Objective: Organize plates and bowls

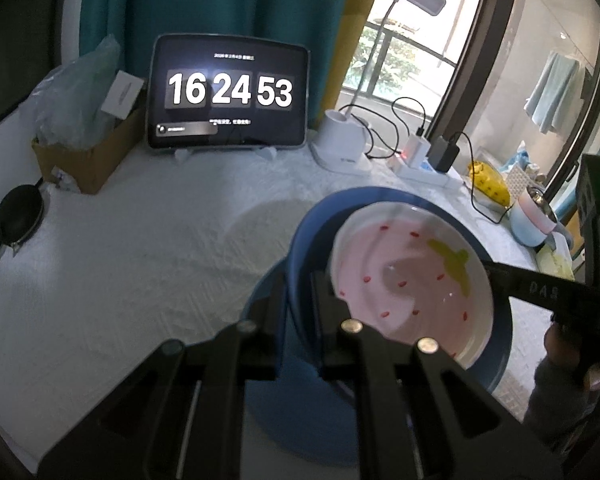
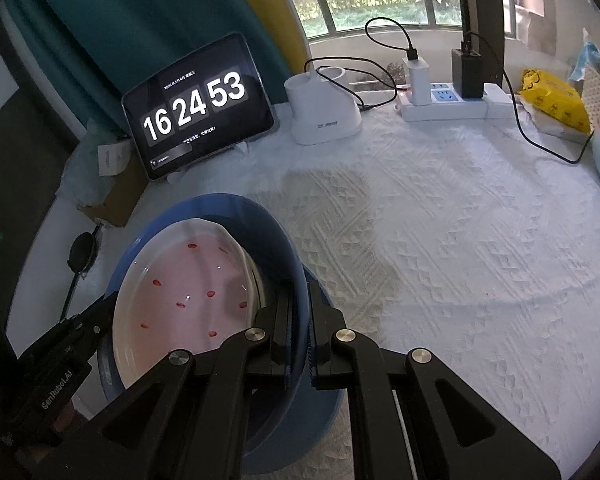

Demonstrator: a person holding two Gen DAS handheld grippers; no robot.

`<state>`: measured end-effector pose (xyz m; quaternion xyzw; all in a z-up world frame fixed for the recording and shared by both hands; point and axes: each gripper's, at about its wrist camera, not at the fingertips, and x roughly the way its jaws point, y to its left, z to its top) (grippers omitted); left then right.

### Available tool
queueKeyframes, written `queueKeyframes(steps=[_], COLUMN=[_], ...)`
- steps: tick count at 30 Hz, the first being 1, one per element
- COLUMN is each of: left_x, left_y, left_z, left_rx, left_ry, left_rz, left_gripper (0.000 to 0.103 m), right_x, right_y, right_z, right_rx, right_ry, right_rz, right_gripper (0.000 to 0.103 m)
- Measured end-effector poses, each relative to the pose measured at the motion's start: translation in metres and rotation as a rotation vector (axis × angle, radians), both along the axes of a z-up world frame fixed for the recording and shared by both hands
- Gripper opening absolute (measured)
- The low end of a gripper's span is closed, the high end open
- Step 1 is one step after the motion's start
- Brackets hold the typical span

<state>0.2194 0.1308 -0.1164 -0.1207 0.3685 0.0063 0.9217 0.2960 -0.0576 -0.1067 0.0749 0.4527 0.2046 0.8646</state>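
The blue bowl [image 1: 300, 240] is held up between the two grippers, tilted, with the pink strawberry-patterned plate [image 1: 412, 276] lying inside it. The left gripper [image 1: 300, 300] is pinching the bowl's rim on its own side, one finger outside the blue wall and one inside. The right gripper [image 2: 300, 320] is clamped on the opposite rim the same way, its ribbed pads pressed against both faces of the wall. In the right wrist view the plate's [image 2: 184, 296] near edge is covered by the gripper's linkage, and its green leaf mark is out of sight. The bowl's [image 2: 260, 220] underside is hidden in both views, so whether it touches the table [image 2: 460, 240] cannot be told; a blue shape directly under it may be its base or another dish. Ahead of the grippers, well apart from the bowl, stand a tablet [image 2: 198, 106] showing a clock, a white lamp base [image 2: 324, 112] and a power strip [image 2: 452, 104] with chargers. The right gripper's body, seen from the left wrist view, is cut off at the frame edge, with part of a hand [image 1: 560, 364] blurred below it.
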Motion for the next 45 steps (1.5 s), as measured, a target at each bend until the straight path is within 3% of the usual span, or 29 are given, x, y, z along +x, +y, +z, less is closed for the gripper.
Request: queueKeyframes(steps=[13, 17, 27, 38, 40, 42, 45], left_x=[-0.001, -0.004, -0.017, -0.036, -0.039, -0.042, -0.047], left_y=[-0.001, -0.002, -0.007, -0.016, -0.019, -0.022, -0.027], left_z=[0.000, 0.004, 0.010, 0.021, 0.022, 0.023, 0.025], left_rx=[0.025, 0.035, 0.064, 0.088, 0.088, 0.084, 0.075], left_ry=[0.000, -0.009, -0.030, -0.070, -0.072, -0.076, -0.082], left_rz=[0.019, 0.037, 0.048, 0.034, 0.033, 0.026, 0.015], left_gripper=[0.014, 0.014, 0.017, 0.019, 0.023, 0.044, 0.047], right_x=[-0.001, -0.003, -0.015, -0.031, -0.035, -0.039, -0.045], right_y=[0.000, 0.000, -0.013, -0.025, -0.027, -0.029, -0.034], right_z=[-0.001, 0.000, 0.010, 0.016, 0.018, 0.020, 0.022], right_rx=[-0.023, -0.036, -0.039, -0.037, -0.038, -0.036, -0.038], right_ry=[-0.017, -0.024, -0.066, -0.092, -0.101, -0.109, -0.118], right_rz=[0.006, -0.004, -0.036, -0.043, -0.041, -0.041, -0.048], right_gripper=[0.009, 0.013, 0.038, 0.041, 0.042, 0.043, 0.045])
